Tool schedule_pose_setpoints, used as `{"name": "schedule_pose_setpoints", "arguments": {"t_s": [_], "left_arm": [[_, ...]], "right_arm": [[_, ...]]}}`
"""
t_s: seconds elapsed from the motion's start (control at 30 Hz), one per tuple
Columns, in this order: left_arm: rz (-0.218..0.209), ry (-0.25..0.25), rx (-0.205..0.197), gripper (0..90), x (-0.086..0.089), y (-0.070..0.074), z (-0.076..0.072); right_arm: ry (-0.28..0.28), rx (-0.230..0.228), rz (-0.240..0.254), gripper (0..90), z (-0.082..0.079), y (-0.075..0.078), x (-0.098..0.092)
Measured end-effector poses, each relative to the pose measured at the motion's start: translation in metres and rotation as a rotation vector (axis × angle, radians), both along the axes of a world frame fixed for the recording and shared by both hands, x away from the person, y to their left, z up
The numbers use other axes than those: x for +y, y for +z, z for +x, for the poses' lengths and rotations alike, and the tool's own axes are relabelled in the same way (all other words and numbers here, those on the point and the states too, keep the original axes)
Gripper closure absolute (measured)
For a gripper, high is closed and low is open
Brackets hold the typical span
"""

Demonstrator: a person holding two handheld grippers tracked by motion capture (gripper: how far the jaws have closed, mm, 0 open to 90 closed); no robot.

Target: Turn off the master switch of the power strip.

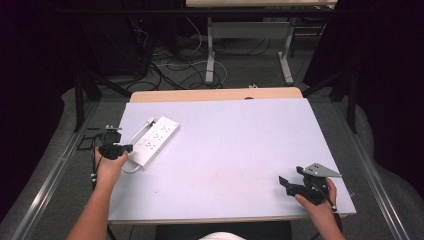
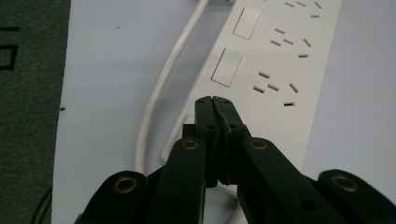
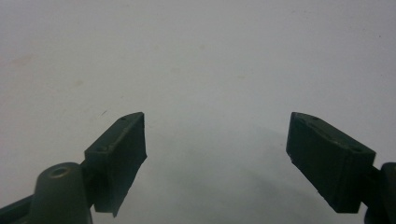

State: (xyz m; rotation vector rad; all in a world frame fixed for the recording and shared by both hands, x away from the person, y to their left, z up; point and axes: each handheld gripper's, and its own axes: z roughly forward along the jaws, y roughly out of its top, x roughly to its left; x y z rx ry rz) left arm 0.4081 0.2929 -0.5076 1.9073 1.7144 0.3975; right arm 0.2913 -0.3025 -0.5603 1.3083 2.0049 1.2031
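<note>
A white power strip (image 1: 154, 137) lies at the table's left side, angled toward the far right, its white cable (image 1: 131, 169) looping off the near end. My left gripper (image 1: 126, 148) hovers at that near end, jaws pressed together with nothing between them. In the left gripper view the shut tips (image 2: 214, 101) sit just above the power strip (image 2: 275, 70), below two white switches, and the cable (image 2: 163, 79) curves past on the left. My right gripper (image 1: 285, 184) rests near the table's front right corner. Its jaws stand wide apart over bare white tabletop (image 3: 205, 70), midpoint (image 3: 215, 140).
The white tabletop (image 1: 235, 150) stretches between the two grippers. The table's left edge (image 2: 65, 93) runs close beside the strip, with dark floor beyond it. Cables and the legs of another table (image 1: 210, 55) lie on the floor past the far edge.
</note>
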Motion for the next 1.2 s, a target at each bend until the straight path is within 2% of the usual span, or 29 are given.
{"name": "schedule_pose_setpoints", "arguments": {"t_s": [0.07,0.1,0.13,0.23,0.33,0.37,0.4,0.47,0.5,0.57,0.63,0.7,0.73,0.83,0.93,1.0,1.1,1.13,1.2], "left_arm": [[0.001,0.008,-0.009,90.0,-0.002,-0.003,0.001],[0.002,0.006,-0.002,90.0,-0.002,-0.003,0.001],[0.001,-0.004,0.021,90.0,-0.002,-0.002,0.001],[0.004,0.002,0.02,90.0,-0.003,-0.005,0.001],[0.004,-0.001,0.035,90.0,-0.004,-0.006,0.002],[0.009,0.003,0.02,90.0,-0.004,-0.008,0.002],[0.006,-0.003,0.04,90.0,-0.004,-0.007,0.002],[0.017,0.001,0.03,90.0,-0.004,-0.01,0.002],[0.017,-0.007,0.049,90.0,-0.004,-0.008,0.002],[0.019,0.001,0.028,90.0,-0.005,-0.01,0.002],[0.021,-0.005,0.048,90.0,-0.005,-0.008,0.001],[0.026,0.001,0.038,90.0,-0.005,-0.009,0.001],[0.03,-0.008,0.049,90.0,-0.005,-0.008,0.001],[0.039,0.002,0.037,90.0,-0.007,-0.009,0.001],[0.042,-0.002,0.042,90.0,-0.008,-0.009,0.001],[0.056,0.001,0.027,90.0,-0.01,-0.011,0.0],[0.059,0.001,0.033,90.0,-0.01,-0.011,0.0],[0.063,0.002,0.033,90.0,-0.011,-0.011,0.0],[0.07,0.001,0.025,90.0,-0.012,-0.012,0.0]], "right_arm": [[0.002,-0.002,-0.002,19.2,0.0,0.0,0.0],[0.002,-0.002,-0.005,19.2,0.0,0.0,0.0],[0.002,-0.001,-0.004,19.2,0.0,0.0,0.0],[0.002,-0.002,-0.002,19.2,0.0,0.0,0.0],[0.001,0.0,-0.002,19.2,0.0,0.0,0.0],[0.001,0.001,-0.003,19.2,0.0,0.0,-0.001],[0.0,0.001,-0.002,19.2,0.0,0.0,-0.001],[0.001,0.0,-0.002,19.2,0.0,0.0,-0.001],[0.001,0.0,-0.002,19.2,0.0,0.0,0.0],[0.001,0.002,-0.003,19.2,0.0,0.0,0.0],[0.006,0.0,-0.007,19.2,0.0,0.0,-0.001],[0.006,-0.002,-0.009,19.3,0.001,0.0,-0.001],[0.007,0.0,-0.007,19.2,0.0,0.0,-0.001],[0.003,0.006,-0.006,19.2,0.0,0.0,-0.001],[0.006,0.003,-0.003,19.2,0.0,-0.001,0.0],[0.008,0.003,-0.005,19.2,0.001,-0.001,0.0],[0.006,0.017,-0.012,19.2,0.0,0.0,-0.001],[-0.002,-0.008,0.002,19.2,0.001,-0.002,0.0],[-0.001,0.006,-0.001,19.2,0.0,-0.001,0.0]]}}
